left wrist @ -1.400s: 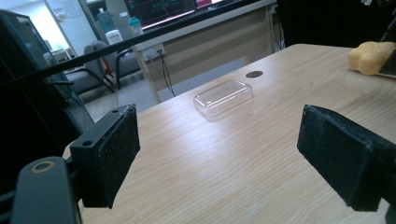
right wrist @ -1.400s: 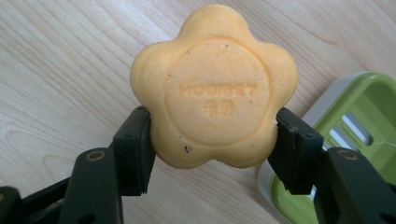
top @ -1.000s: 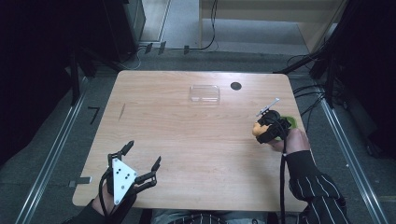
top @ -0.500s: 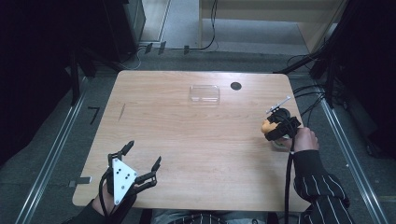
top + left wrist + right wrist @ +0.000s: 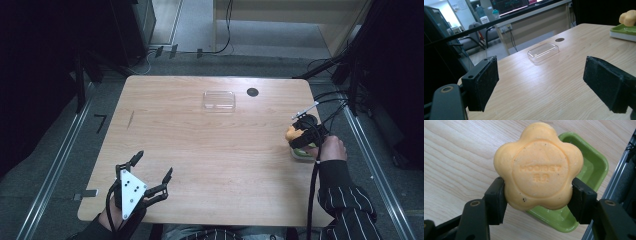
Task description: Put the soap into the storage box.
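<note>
Jaws of the left gripper hang spread wide, lower left of the wooden surface. Right gripper clamps an orange flower-shaped soap bar over a green plastic dish, right edge. Clear plastic lid lies farther back.

Orange flower-shaped soap — above green dish

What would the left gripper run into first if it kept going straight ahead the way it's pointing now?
Probably the clear plastic lid, lying roughly in line with the open left gripper. Only bare table lies between them. It sits slightly off centre, so the gripper might just pass beside it.
</note>
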Available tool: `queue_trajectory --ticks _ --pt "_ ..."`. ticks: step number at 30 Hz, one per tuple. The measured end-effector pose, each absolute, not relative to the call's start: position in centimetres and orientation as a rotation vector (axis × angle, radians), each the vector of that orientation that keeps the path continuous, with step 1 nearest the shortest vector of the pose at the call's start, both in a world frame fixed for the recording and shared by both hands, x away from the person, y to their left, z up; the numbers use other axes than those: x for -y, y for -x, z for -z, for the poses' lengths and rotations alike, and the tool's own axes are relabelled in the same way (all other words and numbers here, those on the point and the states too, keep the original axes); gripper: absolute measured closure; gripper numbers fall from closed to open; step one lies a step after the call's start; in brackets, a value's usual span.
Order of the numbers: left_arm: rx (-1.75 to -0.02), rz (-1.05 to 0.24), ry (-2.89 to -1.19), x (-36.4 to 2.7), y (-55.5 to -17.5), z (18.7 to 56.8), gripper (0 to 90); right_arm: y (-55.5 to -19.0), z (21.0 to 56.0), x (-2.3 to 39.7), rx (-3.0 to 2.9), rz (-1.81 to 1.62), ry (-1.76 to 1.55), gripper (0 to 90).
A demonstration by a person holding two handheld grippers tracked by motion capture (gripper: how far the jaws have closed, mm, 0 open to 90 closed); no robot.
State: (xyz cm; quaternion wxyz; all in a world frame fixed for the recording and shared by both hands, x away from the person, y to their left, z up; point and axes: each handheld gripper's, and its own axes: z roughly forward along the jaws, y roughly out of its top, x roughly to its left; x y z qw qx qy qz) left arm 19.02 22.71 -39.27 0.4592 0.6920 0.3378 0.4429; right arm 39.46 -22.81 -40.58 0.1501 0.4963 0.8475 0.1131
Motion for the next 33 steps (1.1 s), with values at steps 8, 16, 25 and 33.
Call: queue_trajectory --ticks 8,16,25,33 --pt "-0.831 -1.091 -1.707 -22.7 -19.0 39.3 13.5 -39.7 40.7 23.8 -2.411 -0.324 -1.462 39.8" --pt "-0.828 -1.092 -1.709 -22.7 -19.1 39.3 13.5 -40.2 41.0 24.6 -2.396 -0.316 -1.492 39.8" --pt "-0.831 -1.091 -1.709 -22.7 -19.1 39.3 13.5 -40.8 41.5 25.4 -2.376 -0.317 -1.523 39.8" --pt "-0.829 -1.089 -1.71 -22.6 -19.1 39.3 13.5 -41.3 42.0 26.1 -2.374 -0.307 -1.536 39.8"
